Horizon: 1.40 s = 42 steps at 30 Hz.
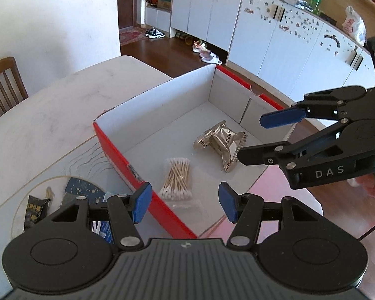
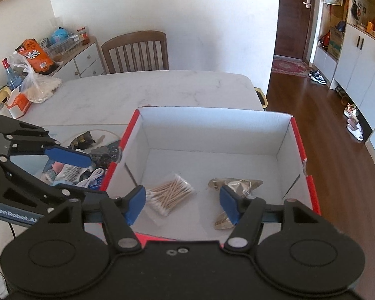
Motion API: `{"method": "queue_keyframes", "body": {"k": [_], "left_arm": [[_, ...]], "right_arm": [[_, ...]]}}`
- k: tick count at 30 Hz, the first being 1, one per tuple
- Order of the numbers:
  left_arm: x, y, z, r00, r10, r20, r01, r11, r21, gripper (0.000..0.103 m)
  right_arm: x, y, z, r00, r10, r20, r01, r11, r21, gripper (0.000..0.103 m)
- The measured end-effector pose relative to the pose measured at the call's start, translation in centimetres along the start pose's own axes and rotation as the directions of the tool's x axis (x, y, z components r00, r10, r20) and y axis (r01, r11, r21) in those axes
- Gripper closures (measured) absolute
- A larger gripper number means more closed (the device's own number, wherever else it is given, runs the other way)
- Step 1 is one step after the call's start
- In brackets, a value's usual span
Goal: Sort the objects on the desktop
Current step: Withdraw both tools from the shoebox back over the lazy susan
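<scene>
Both of my tongs gape empty: my left gripper hangs over the box's near red edge beside the heaped tray, swabs and foil packets lie inside, my right gripper above them.

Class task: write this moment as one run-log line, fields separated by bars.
left tool: open, empty | right tool: open, empty | red-and-white cardboard box: holds bag of cotton swabs, gold foil packets | clutter left of box: unsorted
</scene>
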<state>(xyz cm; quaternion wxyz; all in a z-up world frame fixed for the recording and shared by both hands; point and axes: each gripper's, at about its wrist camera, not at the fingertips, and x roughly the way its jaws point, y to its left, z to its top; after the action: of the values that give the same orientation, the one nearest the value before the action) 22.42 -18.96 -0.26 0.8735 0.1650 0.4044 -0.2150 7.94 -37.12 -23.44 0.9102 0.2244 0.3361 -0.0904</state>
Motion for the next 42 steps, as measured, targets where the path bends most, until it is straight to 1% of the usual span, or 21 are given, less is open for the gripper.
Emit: {"method": "queue_keyframes", "body": {"k": [6, 14, 15, 16, 17, 20, 22, 24, 28, 31, 35, 42], "left_arm": [[-1.7, 0.8, -1.5, 1.000, -0.005, 0.009, 0.006, 1.000, -0.019, 0.045], [-3.4, 2.3, -3.3, 1.000, 0.006, 0.018, -0.005, 0.999, -0.042, 0.045], [-3.7, 2.4, -3.5, 1.000, 0.004, 0.020, -0.003, 0.999, -0.042, 0.044], [-3.9, 2.5, -3.7, 1.000, 0.003, 0.021, -0.002, 0.999, -0.043, 0.039], [-4.1, 2.7, -3.9, 1.000, 0.001, 0.024, 0.000, 0.999, -0.046, 0.037], [-4.6, 3.3, -4.6, 1.000, -0.009, 0.027, 0.010, 0.998, -0.054, 0.037], [-4.9, 3.7, -5.1, 1.000, -0.003, 0.029, 0.004, 0.998, -0.058, 0.037], [-5.2, 4.2, -5.7, 1.000, 0.008, 0.029, -0.006, 0.998, -0.062, 0.037], [-5.6, 5.4, -6.8, 1.000, -0.003, 0.020, 0.005, 0.996, -0.092, 0.037], [-6.1, 6.1, -7.7, 1.000, 0.011, 0.021, -0.009, 0.995, -0.096, 0.037], [-6.9, 7.2, -9.0, 0.999, 0.033, 0.028, -0.030, 0.994, -0.109, 0.035], [-8.2, 9.7, -11.1, 0.999, 0.045, 0.029, -0.040, 0.987, -0.154, 0.035]], "right_arm": [[-0.8, 2.0, -0.7, 1.000, -0.014, 0.026, 0.013, 1.000, 0.006, 0.035], [-1.4, 4.6, -1.2, 0.998, -0.004, 0.055, 0.001, 0.999, 0.046, 0.032], [-1.5, 4.9, -1.3, 0.998, -0.003, 0.057, 0.000, 0.999, 0.051, 0.031], [-1.6, 5.2, -1.3, 0.998, -0.002, 0.058, -0.001, 0.999, 0.052, 0.031], [-1.7, 5.6, -1.4, 0.998, -0.002, 0.060, -0.001, 0.999, 0.051, 0.031], [-1.8, 6.7, -1.6, 0.998, -0.002, 0.065, -0.001, 0.999, 0.043, 0.030], [-1.8, 7.5, -1.6, 0.998, -0.002, 0.068, 0.000, 0.999, 0.037, 0.030], [-1.7, 8.3, -1.6, 0.998, 0.008, 0.070, -0.011, 0.999, 0.046, 0.030], [-1.6, 9.9, -1.8, 0.997, 0.025, 0.076, -0.029, 0.998, 0.053, 0.030], [-1.6, 11.1, -1.9, 0.997, 0.023, 0.075, -0.025, 0.999, 0.034, 0.029], [-1.4, 12.1, -2.0, 0.997, 0.030, 0.077, -0.033, 0.999, 0.044, 0.029], [-0.9, 14.5, -1.9, 0.996, 0.044, 0.074, -0.046, 0.998, 0.038, 0.029]]}}
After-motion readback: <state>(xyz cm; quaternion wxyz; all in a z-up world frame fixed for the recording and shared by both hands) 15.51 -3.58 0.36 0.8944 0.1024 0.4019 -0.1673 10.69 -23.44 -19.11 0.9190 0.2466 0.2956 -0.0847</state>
